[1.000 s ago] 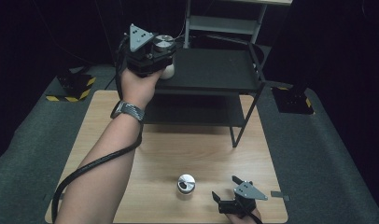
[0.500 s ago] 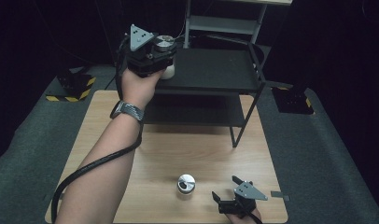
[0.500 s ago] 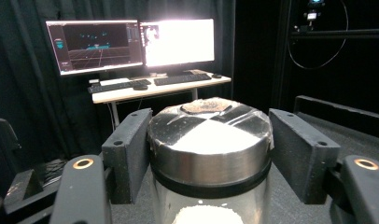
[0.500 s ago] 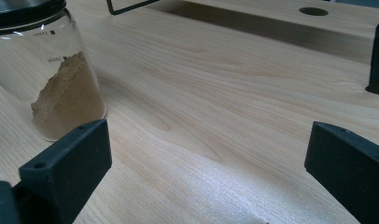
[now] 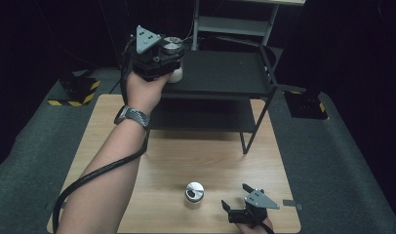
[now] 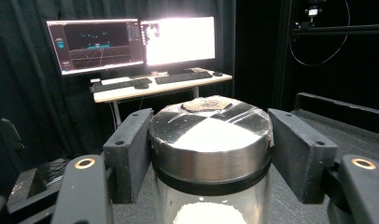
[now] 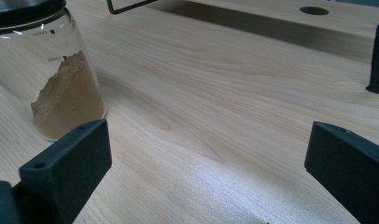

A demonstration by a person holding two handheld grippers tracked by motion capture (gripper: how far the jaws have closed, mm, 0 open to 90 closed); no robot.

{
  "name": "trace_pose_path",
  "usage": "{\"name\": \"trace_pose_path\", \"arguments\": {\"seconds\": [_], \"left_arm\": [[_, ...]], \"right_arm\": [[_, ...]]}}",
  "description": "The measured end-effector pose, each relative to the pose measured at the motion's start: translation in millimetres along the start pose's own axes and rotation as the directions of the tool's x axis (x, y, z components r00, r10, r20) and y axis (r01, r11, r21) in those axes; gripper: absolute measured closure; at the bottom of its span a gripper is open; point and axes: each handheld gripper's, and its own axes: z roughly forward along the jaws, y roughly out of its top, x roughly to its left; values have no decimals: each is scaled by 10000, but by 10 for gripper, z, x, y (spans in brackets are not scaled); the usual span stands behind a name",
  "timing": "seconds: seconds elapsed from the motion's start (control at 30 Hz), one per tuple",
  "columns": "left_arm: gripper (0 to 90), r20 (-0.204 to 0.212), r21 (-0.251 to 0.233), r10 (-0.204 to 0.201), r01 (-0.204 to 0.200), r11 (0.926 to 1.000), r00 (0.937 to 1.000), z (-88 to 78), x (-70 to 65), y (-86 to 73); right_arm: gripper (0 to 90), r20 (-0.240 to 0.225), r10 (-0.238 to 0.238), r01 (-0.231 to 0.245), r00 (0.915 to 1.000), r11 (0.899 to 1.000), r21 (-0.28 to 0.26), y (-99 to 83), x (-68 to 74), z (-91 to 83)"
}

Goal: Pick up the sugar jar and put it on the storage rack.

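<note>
Left: left gripper [image 5: 170,61] clamped on glass jar of white powder with a metal lid [image 6: 211,140], pads [image 6: 131,149] against the lid's sides, jar at the left edge of the black metal shelf's [image 5: 225,78] upper tier; probably being placed, release pending. Centre: second glass jar of brown powder [image 5: 194,193] on the wooden table [image 5: 210,151], apparently next. Right: right gripper [image 5: 242,207] wide open, empty, beside that jar.

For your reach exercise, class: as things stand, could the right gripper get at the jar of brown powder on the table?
Probably yes. The right gripper rests on the wooden table with its jaws wide open, and the jar of brown powder stands just beside it with bare wood between them. The left gripper is busy up at the shelf.
</note>
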Motion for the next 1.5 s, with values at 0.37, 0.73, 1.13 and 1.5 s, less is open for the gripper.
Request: {"name": "trace_pose_path", "arguments": {"seconds": [0.37, 0.73, 1.13, 1.5], "left_arm": [[165, 265, -151, 68, -64, 9999, 9996, -94, -13, -62], [11, 333, -346, -75, 86, 9994, 9994, -287, 32, -104], [3, 75, -386, -20, 23, 9993, 10000, -446, -4, -220], [3, 293, -476, 273, -259, 9985, 9992, -664, 28, -441]], "right_arm": [[3, 1, -1, 1, 10000, 10000, 3, 0, 0, 0], [3, 12, -8, 8, 10000, 10000, 30, 6, 4, 3], [3, 21, -33, 33, 10000, 10000, 48, 9, 7, 6], [3, 23, -57, 57, 10000, 10000, 74, 14, 9, 8]]}}
